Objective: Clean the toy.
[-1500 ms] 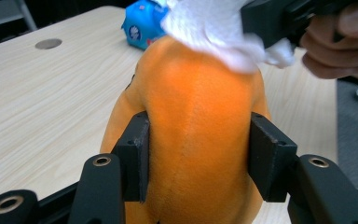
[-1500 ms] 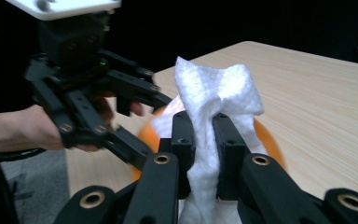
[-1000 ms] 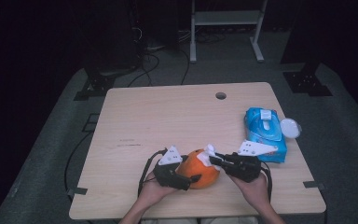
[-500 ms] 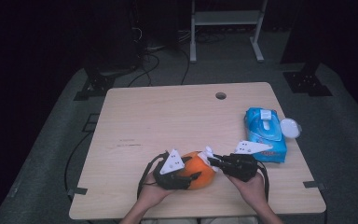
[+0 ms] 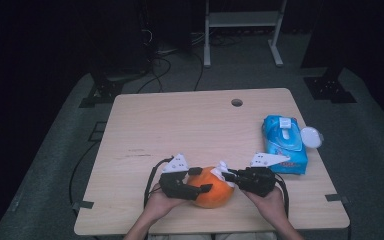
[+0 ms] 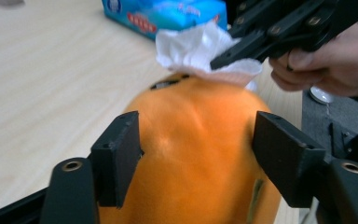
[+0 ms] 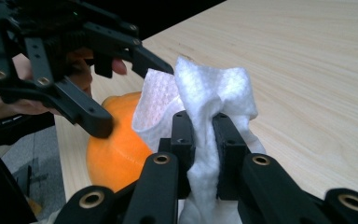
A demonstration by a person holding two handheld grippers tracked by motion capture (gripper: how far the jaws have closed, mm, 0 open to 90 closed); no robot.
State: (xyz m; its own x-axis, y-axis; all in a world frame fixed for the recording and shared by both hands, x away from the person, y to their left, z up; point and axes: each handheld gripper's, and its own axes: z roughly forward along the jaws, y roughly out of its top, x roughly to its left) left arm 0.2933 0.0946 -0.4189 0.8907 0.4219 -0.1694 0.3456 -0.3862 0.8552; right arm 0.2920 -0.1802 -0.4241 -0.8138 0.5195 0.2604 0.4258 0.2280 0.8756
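Note:
An orange round fruit point(image 5: 215, 192) lies near the table's front edge. My left gripper point(image 5: 203, 180) has its jaws closed on the fruit's two sides, and its pads point(image 6: 119, 156) press against the orange skin point(image 6: 196, 140). From the right, my right gripper point(image 5: 228, 175) is shut on a crumpled white wipe point(image 5: 223, 169). The wipe point(image 6: 200, 51) rests against the fruit's far end. In the right gripper view the wipe point(image 7: 209, 93) bunches up between the closed jaws of the right gripper point(image 7: 204, 126), with the fruit point(image 7: 116, 149) and the left gripper point(image 7: 74, 60) just behind.
A blue pack of wipes point(image 5: 284, 142) lies at the right of the table, with a white round lid point(image 5: 311, 136) beside it at the edge. A cable hole point(image 5: 237, 102) sits in the wooden table point(image 5: 180, 125) at the back. Both hands are close to the front edge.
The fruit and both grippers have shifted slightly toward the front edge. The right gripper has edged left with the wipe against the fruit.

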